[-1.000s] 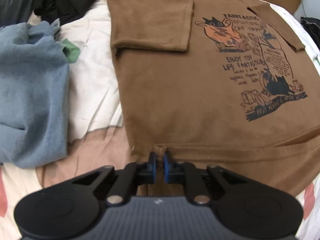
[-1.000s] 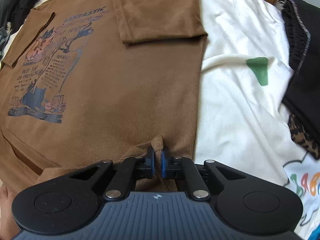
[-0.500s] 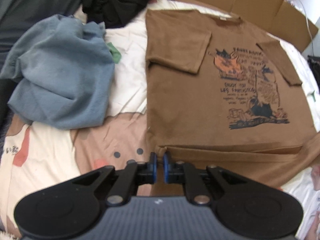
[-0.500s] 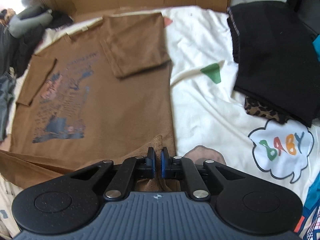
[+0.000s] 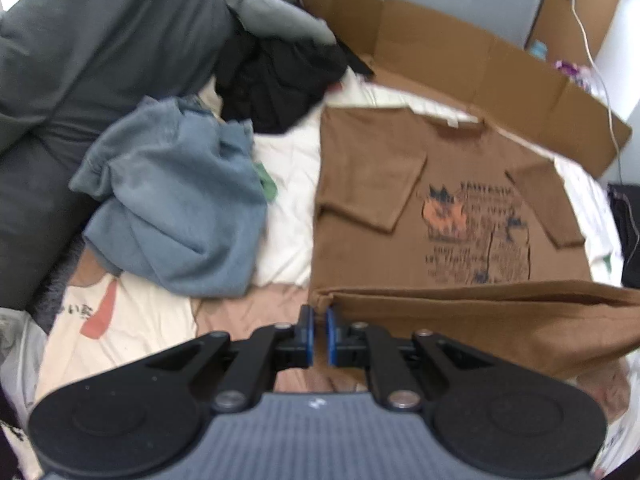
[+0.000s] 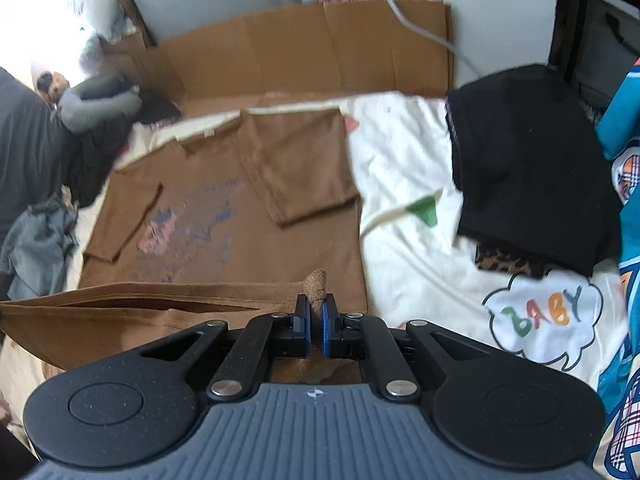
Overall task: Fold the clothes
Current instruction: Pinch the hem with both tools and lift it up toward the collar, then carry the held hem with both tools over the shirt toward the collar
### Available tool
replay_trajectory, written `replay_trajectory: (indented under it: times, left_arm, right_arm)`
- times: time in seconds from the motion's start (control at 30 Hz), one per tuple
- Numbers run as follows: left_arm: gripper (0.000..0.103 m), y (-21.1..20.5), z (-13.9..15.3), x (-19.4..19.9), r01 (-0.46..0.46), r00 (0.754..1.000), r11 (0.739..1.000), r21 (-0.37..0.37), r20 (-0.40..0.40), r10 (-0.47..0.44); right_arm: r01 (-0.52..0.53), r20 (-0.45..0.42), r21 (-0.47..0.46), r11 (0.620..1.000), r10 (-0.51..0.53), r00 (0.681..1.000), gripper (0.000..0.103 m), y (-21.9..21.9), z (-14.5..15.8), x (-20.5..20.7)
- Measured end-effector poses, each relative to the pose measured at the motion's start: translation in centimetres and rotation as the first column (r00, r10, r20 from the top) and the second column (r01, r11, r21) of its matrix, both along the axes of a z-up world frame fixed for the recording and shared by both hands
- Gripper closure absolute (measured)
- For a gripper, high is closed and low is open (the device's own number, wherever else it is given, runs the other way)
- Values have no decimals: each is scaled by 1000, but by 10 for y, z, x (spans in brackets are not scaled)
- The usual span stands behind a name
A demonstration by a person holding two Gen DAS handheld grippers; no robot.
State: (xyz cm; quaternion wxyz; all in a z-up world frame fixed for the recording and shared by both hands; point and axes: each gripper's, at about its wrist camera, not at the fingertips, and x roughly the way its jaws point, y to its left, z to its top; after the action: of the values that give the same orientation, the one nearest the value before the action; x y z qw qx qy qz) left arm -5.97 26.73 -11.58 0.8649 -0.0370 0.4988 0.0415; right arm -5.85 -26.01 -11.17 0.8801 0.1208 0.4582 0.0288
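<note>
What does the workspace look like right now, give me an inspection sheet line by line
Surface: bed sheet, cream with printed patches, rumpled.
Job's things: brown t-shirt lying print side up, both sleeves folded inward, bottom hem lifted off the bed.
Clutter: blue garment heaped on the left; black clothes pile behind it; black garment on the right.
Grippers: left gripper shut on the hem's corner; right gripper shut on the other corner, fabric bunched between the pads.
Cables: white cable hanging by the wall.
Surroundings: flattened cardboard along the bed's far edge; grey wall behind.
</note>
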Motion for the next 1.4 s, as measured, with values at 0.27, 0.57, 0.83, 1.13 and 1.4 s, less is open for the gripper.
replay_trajectory:
  times: [0.27, 0.57, 0.83, 1.13, 1.4]
  left_arm:
    - [96, 5, 22, 13, -18, 999, 1000, -3, 36, 18]
    - [96, 16, 32, 33, -37, 997, 999, -26, 64, 38]
    - [96, 21, 35, 58, -12, 994, 998, -56, 112, 18]
    - [96, 18, 24, 115, 14, 989, 998, -57, 149, -5]
    - [96, 14, -17, 179, 44, 987, 997, -58, 156, -34]
  right_arm:
    - [17, 53, 17, 1000, -18, 998, 100, -9, 25, 0]
    - [20, 61, 10, 1000, -21, 998, 100, -9, 31, 20]
    - [-4, 74, -5, 1000, 4, 997, 100, -10, 33, 52]
    - [-10, 95, 0, 1000, 10, 995, 100, -22, 15, 108]
    - [-67, 88, -17, 998, 68, 994, 100, -26, -15, 178]
